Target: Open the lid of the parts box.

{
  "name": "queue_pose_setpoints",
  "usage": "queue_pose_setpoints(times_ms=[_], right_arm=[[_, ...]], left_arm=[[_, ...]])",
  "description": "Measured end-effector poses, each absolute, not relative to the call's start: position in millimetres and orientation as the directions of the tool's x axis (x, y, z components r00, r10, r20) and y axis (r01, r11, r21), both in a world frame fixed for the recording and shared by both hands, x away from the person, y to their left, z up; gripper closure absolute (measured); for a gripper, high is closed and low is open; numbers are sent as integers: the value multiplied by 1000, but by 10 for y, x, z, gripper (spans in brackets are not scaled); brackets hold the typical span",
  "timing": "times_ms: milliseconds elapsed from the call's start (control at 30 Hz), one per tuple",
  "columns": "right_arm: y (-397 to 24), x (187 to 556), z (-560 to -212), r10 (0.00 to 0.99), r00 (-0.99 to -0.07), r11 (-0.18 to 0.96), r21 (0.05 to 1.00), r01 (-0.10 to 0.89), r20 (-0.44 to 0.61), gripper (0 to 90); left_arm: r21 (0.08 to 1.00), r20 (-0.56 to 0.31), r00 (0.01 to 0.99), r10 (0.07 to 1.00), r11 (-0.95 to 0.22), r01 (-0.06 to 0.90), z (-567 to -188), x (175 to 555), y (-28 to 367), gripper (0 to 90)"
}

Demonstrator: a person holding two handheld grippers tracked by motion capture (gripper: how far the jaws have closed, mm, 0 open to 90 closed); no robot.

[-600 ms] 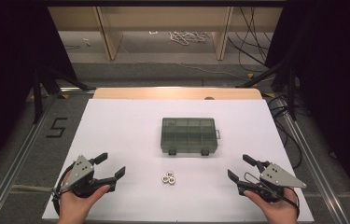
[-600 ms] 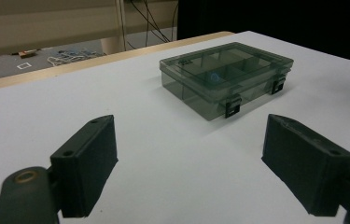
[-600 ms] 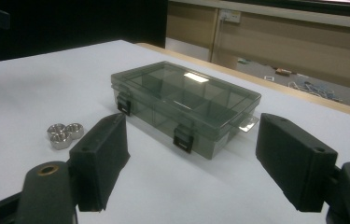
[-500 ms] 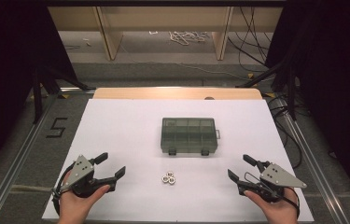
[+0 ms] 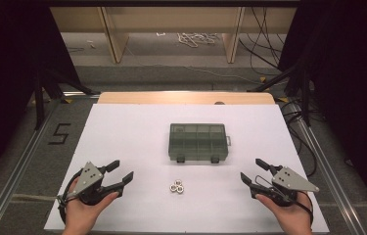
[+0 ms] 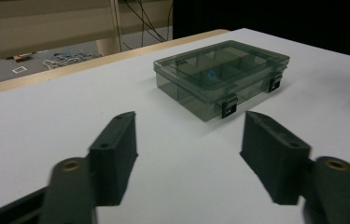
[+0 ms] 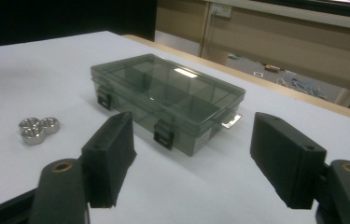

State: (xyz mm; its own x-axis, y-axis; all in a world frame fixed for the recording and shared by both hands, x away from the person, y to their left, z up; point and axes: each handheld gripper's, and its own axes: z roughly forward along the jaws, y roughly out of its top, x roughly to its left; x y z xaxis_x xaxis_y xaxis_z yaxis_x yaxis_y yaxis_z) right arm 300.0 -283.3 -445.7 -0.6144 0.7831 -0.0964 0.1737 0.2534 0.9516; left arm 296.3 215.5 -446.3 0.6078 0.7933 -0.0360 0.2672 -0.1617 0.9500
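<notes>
A smoky clear compartment box (image 5: 197,142) with two black latches lies shut in the middle of the white table (image 5: 137,132). The same box (image 6: 221,77) lies ahead in the left gripper view, and the box (image 7: 168,100) lies ahead in the right gripper view too. Three metal nuts (image 5: 176,186) sit clustered in front of it; the nuts (image 7: 36,128) lie left of the box in the right gripper view. My left gripper (image 5: 121,172) rests at the near left, open and empty. My right gripper (image 5: 252,171) rests at the near right, open and empty.
A wooden strip (image 5: 186,98) edges the table's far side. Metal rails (image 5: 326,166) run along both table sides. Cables (image 5: 264,24) and a coil of cord (image 5: 193,37) lie on the floor beyond, between wooden legs (image 5: 112,34).
</notes>
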Motion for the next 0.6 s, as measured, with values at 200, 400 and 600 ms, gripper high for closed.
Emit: queue_pose_setpoints(times_ms=[200,400,600], right_arm=[[-2793,3127,-4487,769,-628,299,935,189,-118,496],[-2789,3332,-4499,758,-645,312,924,221,-102,732],[-2766,3533,-4551,754,-651,332,907,258,-91,892]], left_arm=[[932,-38,617,786,-194,305,-4508,3153,2043,667],[913,-29,634,773,-238,332,-4533,3377,1853,871],[895,-19,648,761,-276,351,-4580,3605,1669,897]])
